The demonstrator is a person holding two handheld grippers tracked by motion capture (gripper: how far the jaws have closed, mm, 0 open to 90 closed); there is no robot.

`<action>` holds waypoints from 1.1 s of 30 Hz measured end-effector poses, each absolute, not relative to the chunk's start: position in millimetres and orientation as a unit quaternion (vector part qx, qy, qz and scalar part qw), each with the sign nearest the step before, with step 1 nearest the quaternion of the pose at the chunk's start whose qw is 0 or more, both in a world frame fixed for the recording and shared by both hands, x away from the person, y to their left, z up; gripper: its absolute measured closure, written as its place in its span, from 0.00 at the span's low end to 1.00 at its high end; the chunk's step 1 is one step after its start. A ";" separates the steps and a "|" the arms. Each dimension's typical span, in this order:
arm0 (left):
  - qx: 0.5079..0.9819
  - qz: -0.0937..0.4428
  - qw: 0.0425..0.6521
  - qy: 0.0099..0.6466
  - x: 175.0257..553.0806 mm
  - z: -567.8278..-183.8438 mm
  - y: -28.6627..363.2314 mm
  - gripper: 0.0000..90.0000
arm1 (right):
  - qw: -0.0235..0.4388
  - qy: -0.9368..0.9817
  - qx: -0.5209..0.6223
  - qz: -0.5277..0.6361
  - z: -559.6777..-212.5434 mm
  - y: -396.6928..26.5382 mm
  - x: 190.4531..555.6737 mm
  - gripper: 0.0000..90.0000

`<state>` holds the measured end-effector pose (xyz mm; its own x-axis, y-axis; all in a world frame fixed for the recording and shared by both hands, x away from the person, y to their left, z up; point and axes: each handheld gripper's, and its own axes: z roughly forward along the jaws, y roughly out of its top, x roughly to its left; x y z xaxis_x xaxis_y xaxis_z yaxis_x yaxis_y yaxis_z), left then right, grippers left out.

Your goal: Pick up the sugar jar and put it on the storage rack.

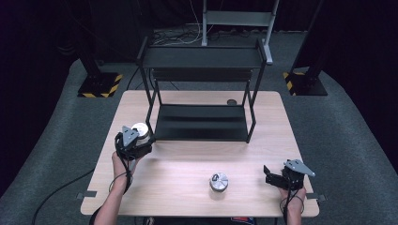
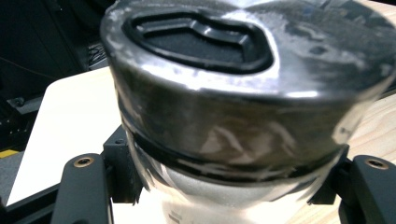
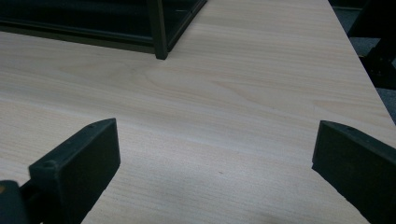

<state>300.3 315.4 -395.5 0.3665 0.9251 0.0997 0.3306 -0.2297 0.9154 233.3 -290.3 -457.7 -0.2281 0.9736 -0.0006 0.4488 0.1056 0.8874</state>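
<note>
your left tongs point(image 1: 136, 140) sit at about 9 o'clock on the desk point(image 1: 187, 159), closed around a silver tin point(image 1: 140, 131) with a dark recessed lid. in the left gripper view the tin point(image 2: 243, 93) is wedged between both jaws, pressed on either side, with the pale desk point(image 2: 70, 126) below and to the left. the tin is just beside the front left leg of the black rack point(image 1: 202, 117), at the rack's 8 o'clock corner, so there is almost no room on that side. toward 9 o'clock the desk edge is near, with grey floor point(image 1: 61, 140) beyond it.

your right tongs point(image 1: 274, 178) rest low at about 4 o'clock, close to the right edge and the near edge of the desk. their jaws are spread wide with nothing between them; in the right gripper view bare wood point(image 3: 219, 126) lies between the two black jaws, and the rack's front right leg point(image 3: 159, 32) stands well ahead at 11 o'clock. the desk's right edge runs off at 1 o'clock in that view.

a second tin point(image 1: 218, 181) stands upright at 6 o'clock on the desk, between your two hands, nearer the right one, and near the front edge. the wide strip of wood between the rack's lower shelf point(image 1: 202, 129) and this tin is open. the rack's top shelf point(image 1: 202, 58) overhangs the far half of the desk. a small dark disc point(image 1: 231, 101) lies at 12 o'clock by the far edge.
</note>
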 end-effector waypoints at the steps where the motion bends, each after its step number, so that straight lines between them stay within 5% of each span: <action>1: 0.706 0.343 0.432 0.444 301.6 -393.9 314.2 0.34 | 0.322 0.671 0.531 0.406 -457.5 -290.5 233.7 0.00; 33: 0.721 0.333 0.441 0.417 320.6 -370.3 294.4 0.34 | 0.320 0.673 0.532 0.403 -456.5 -290.0 235.3 0.00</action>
<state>320.6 294.4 -370.3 0.4301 0.8957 0.1129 0.3069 -0.2627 0.9148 235.3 -290.0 -456.5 -0.2299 0.9732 -0.0020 0.4576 0.1099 0.8823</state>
